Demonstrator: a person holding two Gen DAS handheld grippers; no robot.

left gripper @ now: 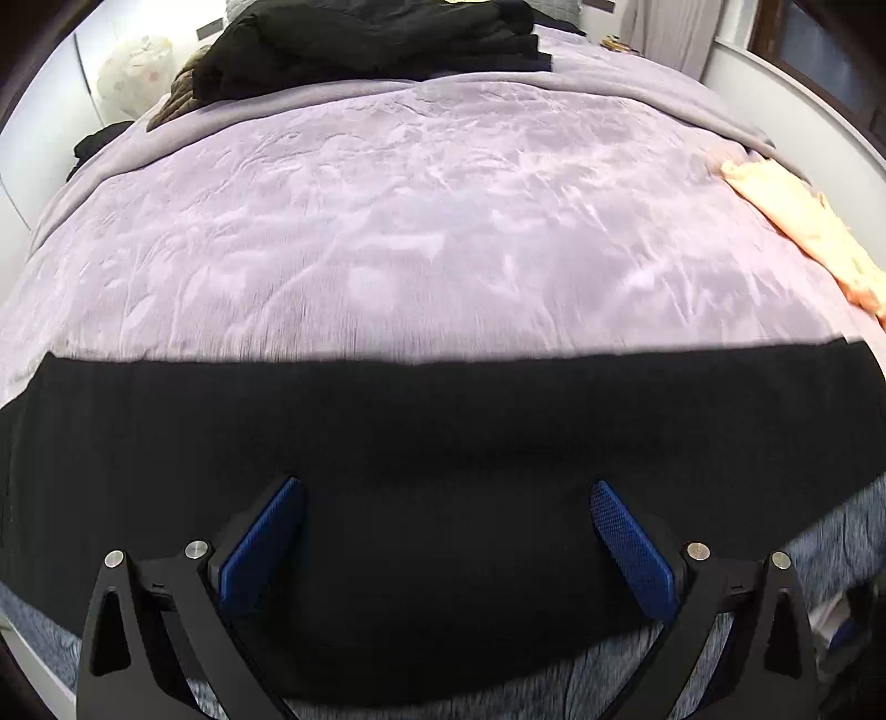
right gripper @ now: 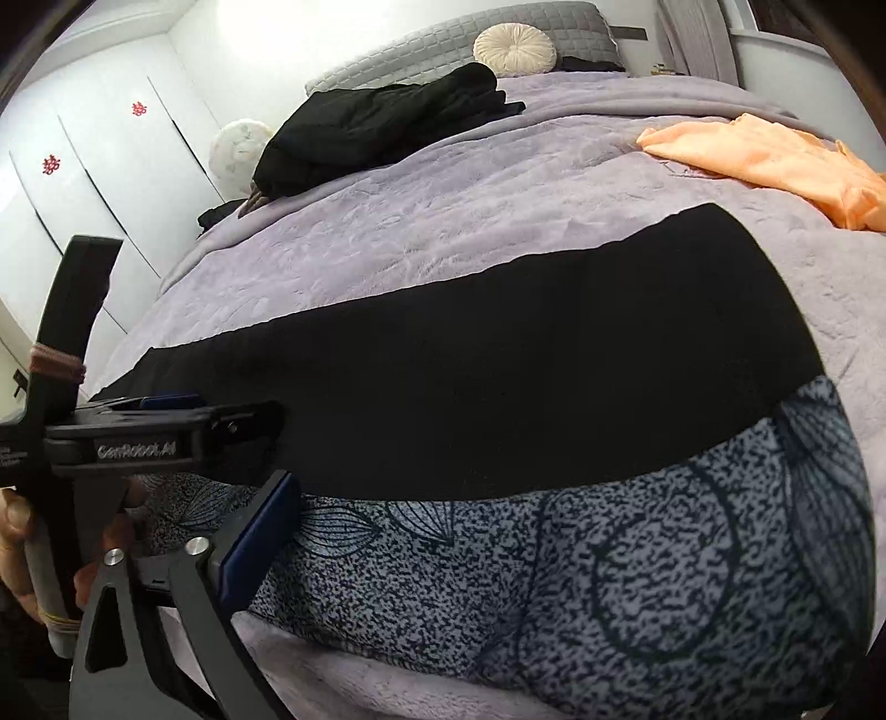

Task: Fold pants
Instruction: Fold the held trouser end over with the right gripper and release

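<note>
Black pants (left gripper: 443, 443) lie flat as a long band across the near edge of the lilac bed cover; they also show in the right wrist view (right gripper: 498, 376). My left gripper (left gripper: 447, 498) is open, its blue pads (left gripper: 266, 543) spread wide just above the pants' near part, holding nothing. In the right wrist view the left gripper (right gripper: 166, 426) shows from the side over the pants' left end. Of my right gripper only the left finger (right gripper: 260, 543) shows, near the pants' lower edge; the other finger is out of frame.
A lilac blanket (left gripper: 415, 221) covers the bed. A pile of black clothes (left gripper: 376, 44) lies at the far end, an orange garment (left gripper: 803, 221) at the right edge. A grey speckled patterned sheet (right gripper: 609, 581) lies under the pants at the near edge. White wardrobe doors (right gripper: 83, 183) stand left.
</note>
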